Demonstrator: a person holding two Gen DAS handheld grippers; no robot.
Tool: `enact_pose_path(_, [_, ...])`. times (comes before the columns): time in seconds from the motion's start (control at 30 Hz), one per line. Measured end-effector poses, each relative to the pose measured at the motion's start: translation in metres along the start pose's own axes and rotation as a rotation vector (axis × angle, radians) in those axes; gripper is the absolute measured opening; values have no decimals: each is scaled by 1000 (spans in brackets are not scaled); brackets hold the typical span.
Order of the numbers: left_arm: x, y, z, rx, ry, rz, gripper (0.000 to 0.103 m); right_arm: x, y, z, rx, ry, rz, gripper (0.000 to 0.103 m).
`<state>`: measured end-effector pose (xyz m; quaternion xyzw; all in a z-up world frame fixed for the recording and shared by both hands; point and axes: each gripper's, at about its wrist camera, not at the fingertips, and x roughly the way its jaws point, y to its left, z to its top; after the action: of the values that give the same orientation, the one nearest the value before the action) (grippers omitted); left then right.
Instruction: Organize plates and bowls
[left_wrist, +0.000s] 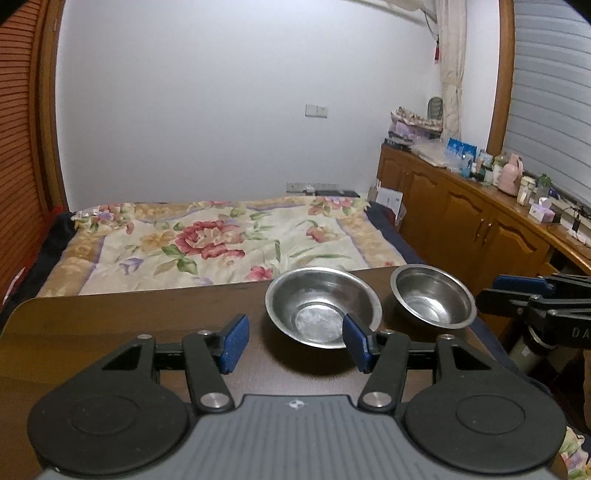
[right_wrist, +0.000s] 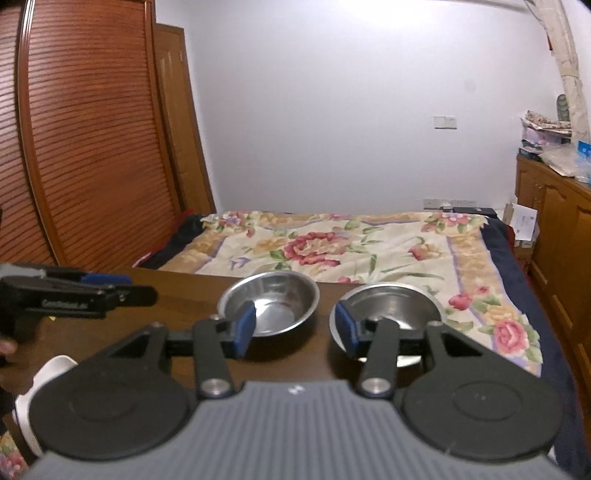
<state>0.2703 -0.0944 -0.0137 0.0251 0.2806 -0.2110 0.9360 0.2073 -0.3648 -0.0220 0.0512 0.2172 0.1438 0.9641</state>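
Two steel bowls stand side by side near the far edge of a dark brown table (left_wrist: 129, 325). The left bowl (left_wrist: 322, 305) also shows in the right wrist view (right_wrist: 269, 302), as does the right bowl (left_wrist: 433, 295) (right_wrist: 388, 306). My left gripper (left_wrist: 295, 343) is open and empty, its right pad at the left bowl's near rim. My right gripper (right_wrist: 295, 325) is open and empty, its pads just before both bowls. Each gripper shows in the other's view: the right one (left_wrist: 517, 295), the left one (right_wrist: 110, 288).
A bed with a floral blanket (left_wrist: 229, 243) lies beyond the table. A wooden cabinet (left_wrist: 461, 218) with clutter on top runs along the right. A slatted wooden wardrobe (right_wrist: 92, 147) stands at the left. The table's right edge is close to the right bowl.
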Motion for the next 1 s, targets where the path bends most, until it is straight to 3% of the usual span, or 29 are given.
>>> enact_pose_path(0.23, [47,8,8,12,62,3,49,40,-3,5,-27,51,25,48])
enact_pose_path(0.5, [87,17,2,-14,128,1,48,76,-5,3,-40,119,49,48])
enact_pose_path(1.0, [109,26,-4,-77,153,-20,48,103,4,4,-76,169,57,48])
